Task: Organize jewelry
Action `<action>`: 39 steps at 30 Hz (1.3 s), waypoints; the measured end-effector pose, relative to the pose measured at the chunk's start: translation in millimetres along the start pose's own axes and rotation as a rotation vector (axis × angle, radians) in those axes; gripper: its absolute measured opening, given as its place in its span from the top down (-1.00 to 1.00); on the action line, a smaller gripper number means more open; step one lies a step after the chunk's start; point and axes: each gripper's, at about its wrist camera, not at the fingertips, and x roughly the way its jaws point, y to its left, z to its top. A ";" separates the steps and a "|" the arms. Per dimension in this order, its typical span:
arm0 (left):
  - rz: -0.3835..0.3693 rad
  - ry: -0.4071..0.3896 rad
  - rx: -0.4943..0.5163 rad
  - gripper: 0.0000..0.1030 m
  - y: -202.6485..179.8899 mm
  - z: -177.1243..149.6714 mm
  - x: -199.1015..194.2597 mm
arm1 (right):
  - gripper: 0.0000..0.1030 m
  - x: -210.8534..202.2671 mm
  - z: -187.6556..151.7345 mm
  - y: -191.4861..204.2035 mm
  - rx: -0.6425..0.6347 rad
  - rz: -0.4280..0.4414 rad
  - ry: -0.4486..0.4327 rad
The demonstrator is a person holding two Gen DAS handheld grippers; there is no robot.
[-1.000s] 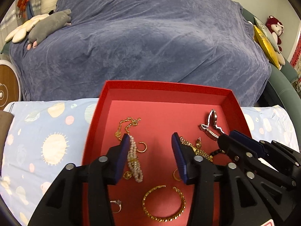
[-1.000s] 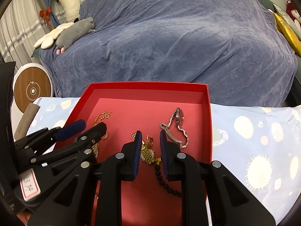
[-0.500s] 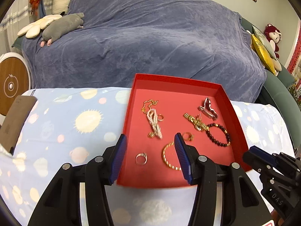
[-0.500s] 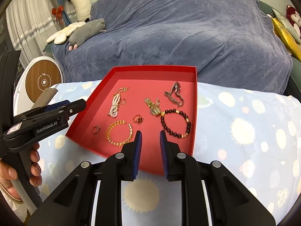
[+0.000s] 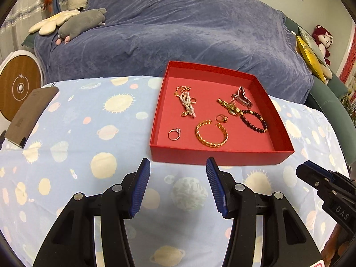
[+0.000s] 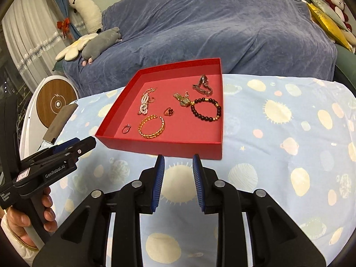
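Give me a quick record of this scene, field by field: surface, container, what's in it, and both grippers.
surface: planet-print sheet
container: red tray, on the sheet
contents: gold bangle, dark bead bracelet, pearl strand, silver ring
left gripper: open, empty, short of the tray
right gripper: jaws opening, nothing between them
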 end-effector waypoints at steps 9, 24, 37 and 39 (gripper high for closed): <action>0.039 -0.008 0.016 0.02 -3.0 -3.6 5.3 | 0.51 6.7 -0.8 12.6 -0.046 -0.009 0.000; 0.082 -0.047 0.067 -0.30 -17.8 9.6 7.7 | 0.29 8.1 15.4 10.3 -0.047 -0.032 -0.024; 0.090 -0.051 0.080 -0.43 -22.4 7.3 5.6 | -0.14 5.7 10.8 11.2 -0.041 -0.060 -0.045; 0.095 -0.056 0.083 -0.49 -24.9 5.8 4.9 | -0.17 6.2 10.0 12.2 -0.045 -0.063 -0.045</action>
